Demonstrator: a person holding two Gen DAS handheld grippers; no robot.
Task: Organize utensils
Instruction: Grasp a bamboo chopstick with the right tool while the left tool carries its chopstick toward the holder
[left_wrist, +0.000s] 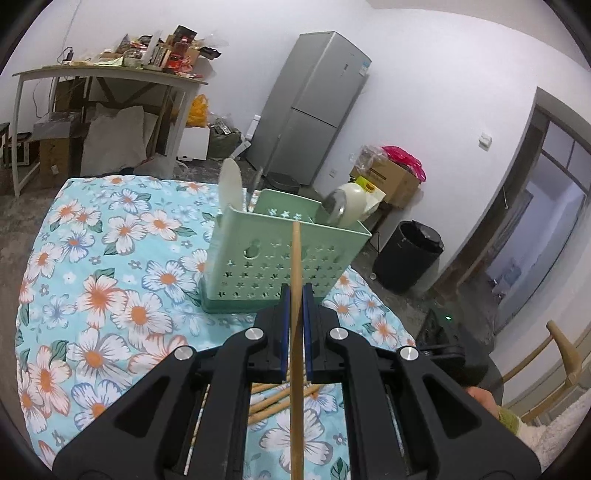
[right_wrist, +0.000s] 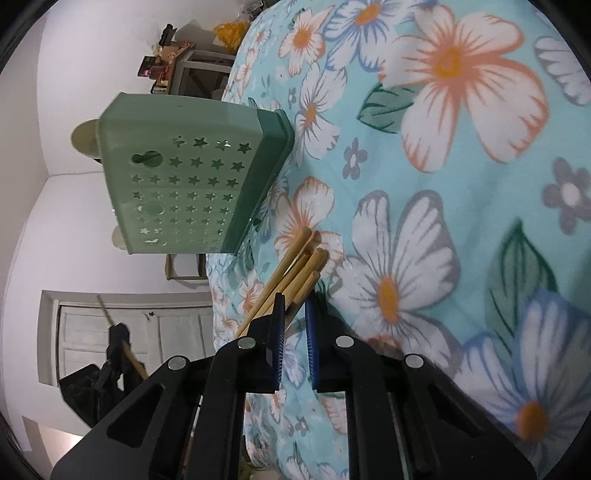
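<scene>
- Already done, as far as one can judge: the green star-punched holder (left_wrist: 280, 254) stands upright at centre frame of the left wrist view on the floral-clothed table (left_wrist: 110, 258), and it holds some utensils — a pale spoon (left_wrist: 231, 181) rising from its rear left corner and a metal ladle (left_wrist: 334, 208) leaning at its right side.
- In hand: the left tongs (left_wrist: 294, 295), low centre of that view, are pinched on a single wooden chopstick (left_wrist: 295, 266). The stick runs straight up the frame, its tip reaching the holder's near rim, not yet inside.
- Still to sort: a loose bundle of chopsticks (right_wrist: 295, 273) lies on the cloth just below and right of the holder in the right wrist view, their ends fanned toward the centre of the frame.
- The right tongs (right_wrist: 295, 306), at lower centre of that view, are drawn nearly together at the near end of that bundle; one stick seems to pass between the blue pads, but whether it is truly gripped I cannot tell.
- My judgement: the task is mid-way. The held chopstick needs dropping into the holder, then the remaining sticks must follow.
</scene>
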